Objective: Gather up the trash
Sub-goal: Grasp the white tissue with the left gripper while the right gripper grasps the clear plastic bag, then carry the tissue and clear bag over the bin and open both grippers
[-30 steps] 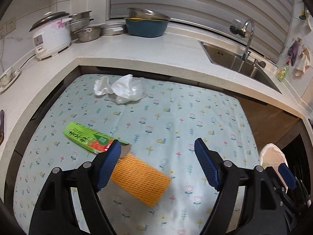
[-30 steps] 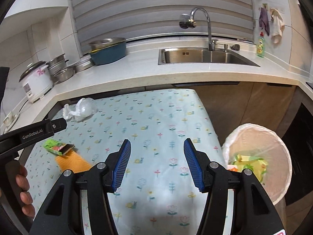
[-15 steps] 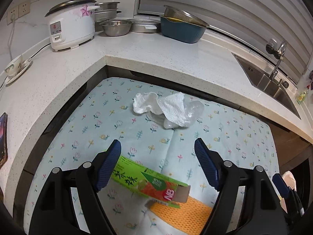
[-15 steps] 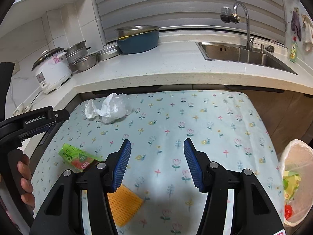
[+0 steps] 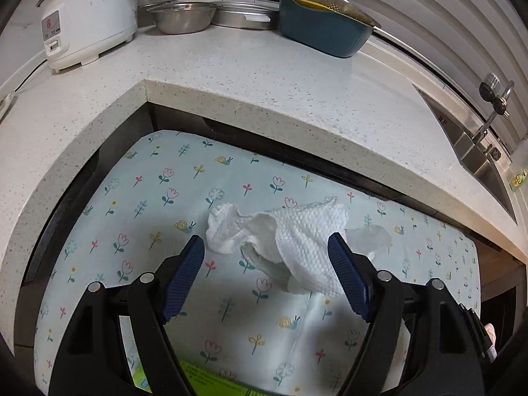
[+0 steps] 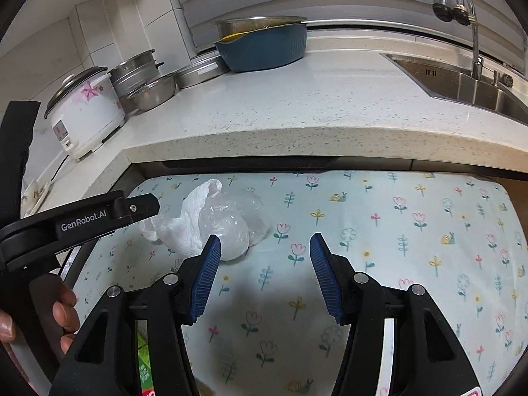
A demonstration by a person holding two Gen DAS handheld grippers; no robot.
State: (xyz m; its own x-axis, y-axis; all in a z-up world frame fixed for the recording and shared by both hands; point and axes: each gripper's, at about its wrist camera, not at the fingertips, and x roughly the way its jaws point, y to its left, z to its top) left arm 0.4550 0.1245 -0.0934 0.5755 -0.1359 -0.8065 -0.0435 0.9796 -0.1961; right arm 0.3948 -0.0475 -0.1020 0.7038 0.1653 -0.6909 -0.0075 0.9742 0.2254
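A crumpled white paper towel (image 5: pixel 297 241) lies with a clear plastic wrap (image 5: pixel 369 237) on the flowered tablecloth (image 5: pixel 138 204). My left gripper (image 5: pixel 267 270) is open, its blue pads on either side of the towel's near part, not closed on it. In the right wrist view the towel (image 6: pixel 178 227) and the plastic wrap (image 6: pixel 231 227) lie just left of my open, empty right gripper (image 6: pixel 264 270). The left gripper's body (image 6: pixel 99 217) reaches over the towel from the left. A green carton (image 5: pixel 211 386) shows at the bottom edge, and also in the right wrist view (image 6: pixel 143 366).
A speckled white counter (image 5: pixel 264 76) wraps the table's far and left sides. On it stand a rice cooker (image 5: pixel 89 19), steel bowls (image 5: pixel 184 16) and a blue dish (image 5: pixel 323 36). A sink (image 6: pixel 475 85) with a tap is at the right.
Both grippers have moved forward and left toward the towel and plastic wrap. The carton and orange cloth have slid below the views. The bin has left the right view.
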